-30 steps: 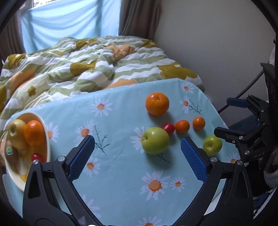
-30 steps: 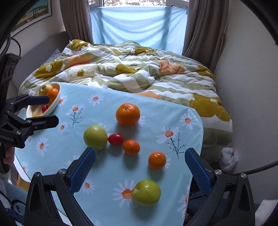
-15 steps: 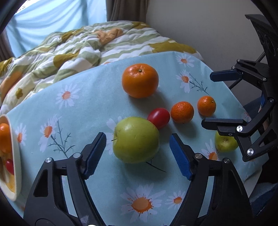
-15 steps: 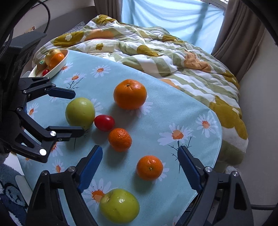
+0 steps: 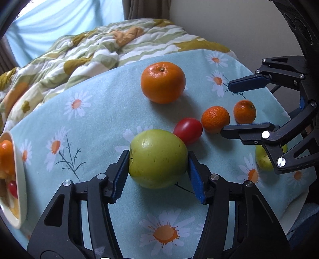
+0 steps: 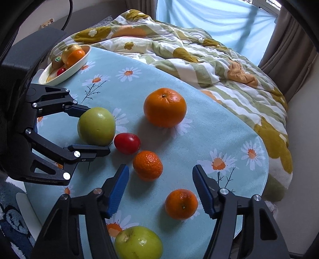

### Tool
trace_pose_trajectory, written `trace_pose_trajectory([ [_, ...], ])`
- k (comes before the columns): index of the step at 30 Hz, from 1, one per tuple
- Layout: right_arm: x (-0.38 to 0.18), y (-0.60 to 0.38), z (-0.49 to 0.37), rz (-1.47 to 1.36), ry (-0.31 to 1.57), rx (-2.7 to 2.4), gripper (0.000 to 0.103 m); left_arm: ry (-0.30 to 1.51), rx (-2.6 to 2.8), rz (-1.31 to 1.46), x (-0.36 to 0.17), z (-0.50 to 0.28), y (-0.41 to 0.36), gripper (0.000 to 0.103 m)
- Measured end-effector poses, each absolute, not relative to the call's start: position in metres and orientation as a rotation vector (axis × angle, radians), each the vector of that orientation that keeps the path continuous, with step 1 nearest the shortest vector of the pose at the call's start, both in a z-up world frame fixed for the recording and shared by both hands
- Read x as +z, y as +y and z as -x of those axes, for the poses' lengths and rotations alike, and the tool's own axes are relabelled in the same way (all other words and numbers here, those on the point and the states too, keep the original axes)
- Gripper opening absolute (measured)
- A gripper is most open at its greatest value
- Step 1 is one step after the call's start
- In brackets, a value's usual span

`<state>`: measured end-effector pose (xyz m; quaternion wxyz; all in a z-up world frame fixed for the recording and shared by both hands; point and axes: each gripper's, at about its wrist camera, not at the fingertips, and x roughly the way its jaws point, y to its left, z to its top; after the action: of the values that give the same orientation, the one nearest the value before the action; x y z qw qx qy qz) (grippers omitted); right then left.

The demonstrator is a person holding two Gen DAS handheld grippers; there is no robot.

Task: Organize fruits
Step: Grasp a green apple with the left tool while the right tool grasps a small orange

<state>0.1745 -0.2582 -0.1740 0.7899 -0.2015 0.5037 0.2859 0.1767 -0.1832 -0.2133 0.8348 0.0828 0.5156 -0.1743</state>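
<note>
A round table wears a pale blue tablecloth (image 6: 151, 79) printed with white daisies, and it stands against a bed heaped with a rumpled quilt (image 6: 199, 57) in green, white and mustard; behind that a light blue curtain (image 6: 209, 18) covers the window, flanked by brown drapes, with a plain wall to the side. At the table's far left edge sits a cream oval bowl (image 6: 78, 65) holding an orange, a yellowish apple, a small red tomato and a kiwi whose little green sticker is too small to read. Loose on the cloth lie a large orange (image 6: 165, 107), a red tomato (image 6: 127, 143), two small mandarins (image 6: 148, 165) and two green apples. The left gripper (image 5: 157, 172) has its jaws closing on the bigger green apple (image 5: 157, 158), blue pads touching it on both sides while it rests on the cloth, just beside the tomato. The right gripper (image 6: 160, 191) is closing too, pads clear of any fruit; one mandarin (image 6: 181, 204) sits between them near the right-hand pad, and the second green apple (image 6: 138, 243) lies low between its arms. Faint embossed lettering on the left gripper's frame is not legible.
</note>
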Motion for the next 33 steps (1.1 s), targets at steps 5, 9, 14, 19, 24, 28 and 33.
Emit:
trace_pose_trajectory([
  [5, -0.177, -0.253, -0.177, 0.450, 1.094, 0.652, 0.052, 1.097, -0.360, -0.173, -0.213, -0.174, -0.181, 0.062],
  [9, -0.180, -0.249, -0.180, 0.470, 1.108, 0.677, 0.043, 1.099, -0.350, -0.168, -0.213, -0.170, -0.179, 0.062],
  [14, -0.184, -0.245, -0.181, 0.491, 1.121, 0.697, 0.035, 1.102, -0.336, -0.159, -0.213, -0.168, -0.176, 0.062],
  [19, -0.186, -0.242, -0.181, 0.505, 1.127, 0.710, 0.034, 1.105, -0.321, -0.154, -0.213, -0.163, -0.172, 0.062],
  [24, -0.186, -0.240, -0.180, 0.522, 1.122, 0.710, 0.031, 1.100, -0.316, -0.148, -0.213, -0.160, -0.168, 0.062],
  [28, -0.185, -0.239, -0.179, 0.527, 1.114, 0.699, 0.031, 1.096, -0.314, -0.125, -0.211, -0.158, -0.164, 0.062],
  [33, -0.178, -0.238, -0.177, 0.519, 1.100, 0.692, 0.031, 1.082, -0.300, -0.110, -0.204, -0.156, -0.156, 0.062],
])
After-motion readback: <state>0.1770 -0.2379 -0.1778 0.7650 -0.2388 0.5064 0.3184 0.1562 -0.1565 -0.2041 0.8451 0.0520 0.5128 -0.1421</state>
